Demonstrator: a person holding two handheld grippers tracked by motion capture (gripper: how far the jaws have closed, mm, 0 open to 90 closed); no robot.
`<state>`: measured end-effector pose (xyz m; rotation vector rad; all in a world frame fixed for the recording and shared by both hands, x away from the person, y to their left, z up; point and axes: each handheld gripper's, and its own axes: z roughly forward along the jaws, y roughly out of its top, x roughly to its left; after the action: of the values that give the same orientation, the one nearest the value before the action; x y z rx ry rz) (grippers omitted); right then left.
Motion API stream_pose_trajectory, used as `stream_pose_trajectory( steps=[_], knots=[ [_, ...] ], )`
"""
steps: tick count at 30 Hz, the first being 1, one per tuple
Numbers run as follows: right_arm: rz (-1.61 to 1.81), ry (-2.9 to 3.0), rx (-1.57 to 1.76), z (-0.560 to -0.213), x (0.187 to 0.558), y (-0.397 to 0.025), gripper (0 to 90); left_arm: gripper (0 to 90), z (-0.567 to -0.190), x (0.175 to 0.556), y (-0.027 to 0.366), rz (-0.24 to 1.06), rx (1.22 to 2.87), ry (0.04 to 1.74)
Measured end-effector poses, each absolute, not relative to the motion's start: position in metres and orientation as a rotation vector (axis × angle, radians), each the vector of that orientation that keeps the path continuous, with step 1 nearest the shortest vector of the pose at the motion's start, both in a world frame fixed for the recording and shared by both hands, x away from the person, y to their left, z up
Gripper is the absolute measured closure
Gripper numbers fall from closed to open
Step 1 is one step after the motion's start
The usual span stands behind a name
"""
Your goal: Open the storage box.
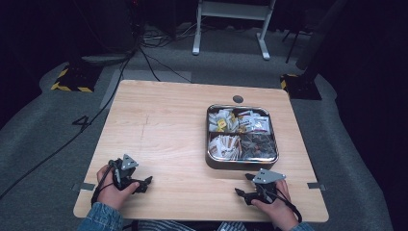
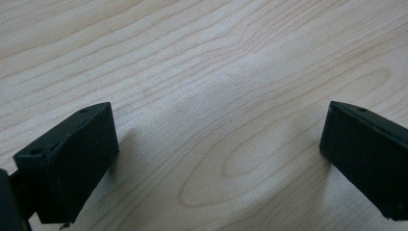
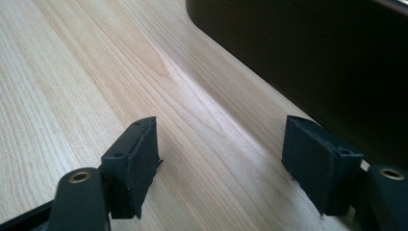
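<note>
Left claw: my left claw [image 1: 144, 183] rests low on the bench [image 1: 163, 125] at about 7 o'clock, jaws spread wide, nothing between them but bare wood.
Right claw: my right claw [image 1: 244, 185] sits at about 5 o'clock, jaws likewise wide apart and empty, pointing toward 9 o'clock.
Tray: the metal tray [image 1: 242, 165] stands on the right half of the bench at about 2 o'clock, split into four compartments; its near wall is just beyond my right claw, and in the right gripper view that dark wall [image 3: 308, 53] looms just beside the right-hand jaw.
Contents: pale packets [image 1: 225, 146] fill the near-left compartment, more packets with yellow and red print the two far ones, and darker pieces [image 1: 259, 145] the near-right one; I cannot tell what they are.
Risk, bumping: I judge my right claw close enough to the wall that a careless lift or swing could knock the tray and slide it.
Risk, grabbing: the packets lie heaped and overlapping, so wide jaws could catch several at once or pinch only a corner and drop it.
Risk, rim: coming in low over the near wall, a jaw could hook the rim and tip packets onto the bench.
Risk, left side: my left claw is well apart from the tray, so it cannot steady it quickly.
</note>
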<state>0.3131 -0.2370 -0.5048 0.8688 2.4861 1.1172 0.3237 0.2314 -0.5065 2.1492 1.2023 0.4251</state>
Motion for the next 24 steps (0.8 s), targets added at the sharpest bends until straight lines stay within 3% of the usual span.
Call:
stream_pose_trajectory(
  steps=[5,24],
  knots=[
    [1.099,2.500,0.871,-0.502,0.313,-0.237,36.6,0.0,-0.506,0.324,0.231,0.426,2.149,1.202],
    [1.237,2.369,0.950,-0.426,0.335,-0.251,38.4,0.0,-0.506,0.324,0.231,0.423,2.150,1.200]
  ],
)
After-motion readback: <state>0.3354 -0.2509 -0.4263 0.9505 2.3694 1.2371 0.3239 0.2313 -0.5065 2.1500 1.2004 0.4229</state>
